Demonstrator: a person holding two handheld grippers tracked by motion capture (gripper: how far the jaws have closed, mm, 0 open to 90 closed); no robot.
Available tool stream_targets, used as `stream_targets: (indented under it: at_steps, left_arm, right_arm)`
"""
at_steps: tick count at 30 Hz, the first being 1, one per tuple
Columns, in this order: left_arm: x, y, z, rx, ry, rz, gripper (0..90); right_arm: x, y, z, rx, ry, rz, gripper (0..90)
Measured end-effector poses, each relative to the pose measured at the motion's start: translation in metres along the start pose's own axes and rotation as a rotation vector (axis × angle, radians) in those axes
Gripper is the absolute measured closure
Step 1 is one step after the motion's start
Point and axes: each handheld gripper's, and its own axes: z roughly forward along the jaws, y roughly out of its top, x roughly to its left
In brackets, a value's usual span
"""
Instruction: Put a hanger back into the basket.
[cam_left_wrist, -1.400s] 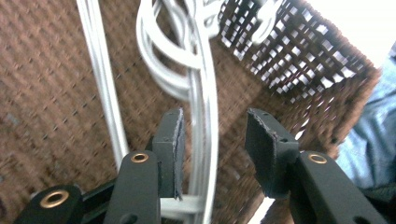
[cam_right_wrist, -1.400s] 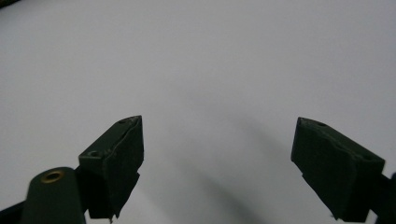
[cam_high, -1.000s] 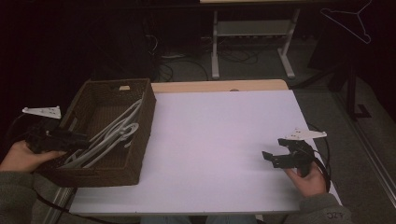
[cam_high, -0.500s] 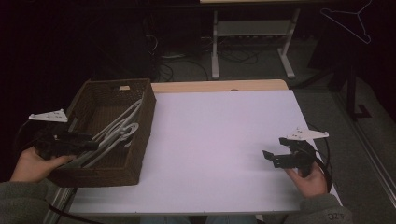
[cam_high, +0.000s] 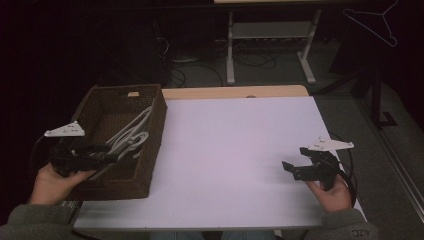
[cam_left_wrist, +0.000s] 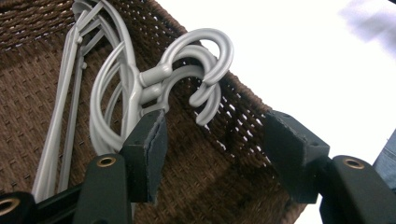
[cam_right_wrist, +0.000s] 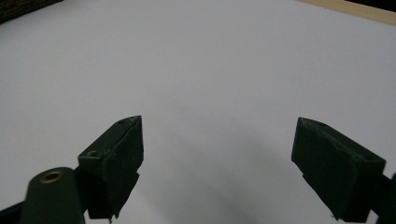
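Spreading across most of the high view, the white worktop (cam_high: 235, 150) carries a brown woven basket (cam_high: 150, 145) at its left edge, and the grey plastic hangers (cam_left_wrist: 140, 84) lie bundled inside it against the weave. My left gripper (cam_high: 107, 156) reaches into that basket, its fingers (cam_left_wrist: 149, 149) having just been opening, wide apart with one beside the hanger necks and nothing pinched. My right gripper (cam_high: 295, 170) rests over the bare worktop well apart, fingers (cam_right_wrist: 116, 154) spread wide and empty.

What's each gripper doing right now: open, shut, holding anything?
Left gripper: open, jaws just widened, nothing pinched; the grey hangers in the wicker basket lie just ahead.
Right gripper: open, empty, over the white table.
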Motion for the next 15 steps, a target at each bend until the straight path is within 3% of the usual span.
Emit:
stream_targets:
  at_steps: [10, 15]
  left_arm:
    - [-0.026, 0.001, 0.013, -0.033, 0.025, 0.013, 37.3]
    - [-0.042, 0.004, 0.020, -0.048, 0.042, 0.040, 36.1]
  right_arm:
    - [-0.001, -0.001, -0.003, -0.008, -0.001, -0.005, 16.0]
    - [-0.001, -0.001, -0.004, -0.008, 0.001, -0.009, 16.0]
